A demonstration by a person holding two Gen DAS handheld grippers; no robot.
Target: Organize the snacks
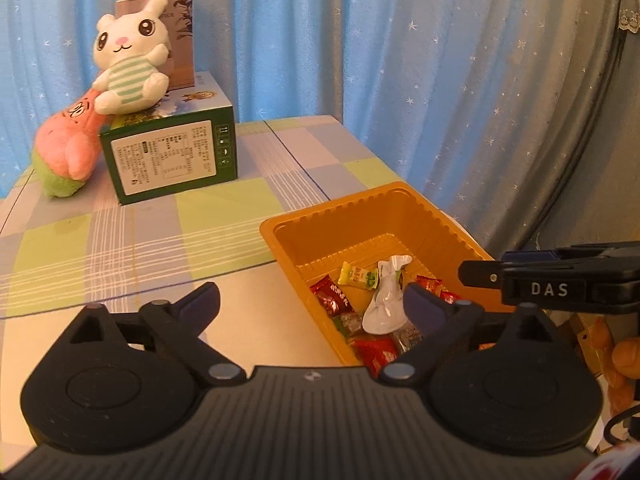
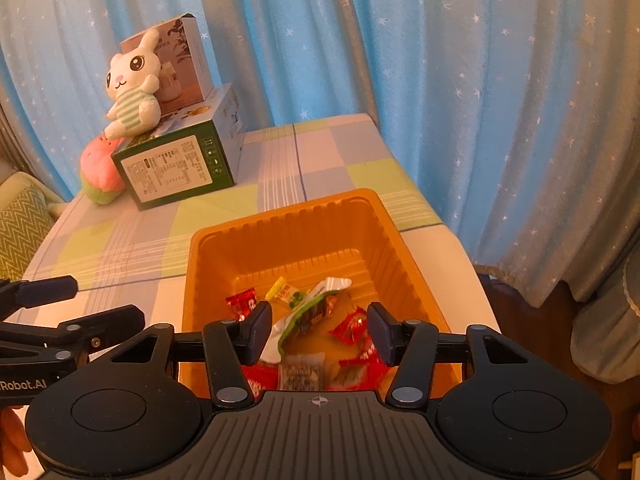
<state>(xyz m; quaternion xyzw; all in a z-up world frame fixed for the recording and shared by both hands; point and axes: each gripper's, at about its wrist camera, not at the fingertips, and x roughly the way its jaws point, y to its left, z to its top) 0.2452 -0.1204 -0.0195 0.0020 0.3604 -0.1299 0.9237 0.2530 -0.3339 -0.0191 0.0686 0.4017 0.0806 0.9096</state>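
An orange plastic tray [image 1: 360, 216] [image 2: 280, 224] sits at the table's near right edge. It holds several wrapped snacks: red candies [image 1: 330, 300] [image 2: 352, 330], a yellow-green candy [image 1: 358, 277] [image 2: 288, 294] and a white-green packet [image 1: 386, 304] [image 2: 316, 308]. My left gripper [image 1: 312, 300] is open and empty, above the tray's left rim. My right gripper [image 2: 320, 334] is open and empty, over the tray's near end, with the snacks below it. The right gripper shows at the right edge of the left wrist view [image 1: 540, 276]. The left gripper shows at the left edge of the right wrist view [image 2: 60, 312].
A green box [image 1: 172, 152] [image 2: 176, 168] stands at the back left with a white bunny plush [image 1: 128, 60] [image 2: 134, 88] and a smaller box [image 1: 180, 32] on top. A pink-green plush [image 1: 68, 148] [image 2: 100, 172] leans beside it. Blue curtains hang behind. A checked cloth [image 1: 160, 220] covers the table.
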